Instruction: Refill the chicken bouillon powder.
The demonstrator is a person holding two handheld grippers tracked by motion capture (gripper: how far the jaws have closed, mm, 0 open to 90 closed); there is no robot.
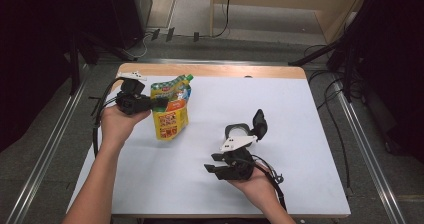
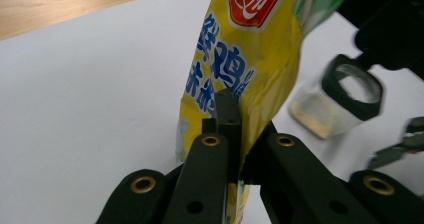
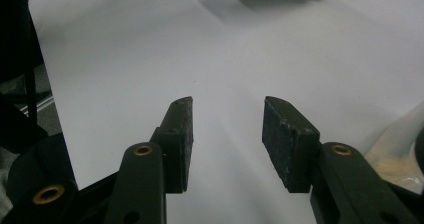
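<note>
The pouch point(image 1: 171, 109), a yellow printed stand-up bag with a green spout at its top corner, stands near the left rear of the white table point(image 1: 300, 134). Judged from its creased film, it is light, soft and yielding; the walls will buckle under pressure and the glossy surface may slip. The best hold is likely the flat side seam or the upper edge, where the film is doubled and stiffer, not the bulging middle.

The left hand-held gripper point(image 1: 150, 103) is closed fully on the pouch at its left edge. In the left gripper view the jaws pinch a fold of the yellow film point(image 2: 250, 84) flat between them, with the pouch upright beyond them.

A clear jar point(image 1: 239, 131) with a black hinged lid standing open sits on the table, well apart from the pouch to its right.

The right hand-held gripper point(image 1: 216, 163) lies low over the table just in front of the jar. Its jaws stand partly open, about halfway, with only bare table between the pads point(image 3: 292, 139); it holds nothing.
</note>
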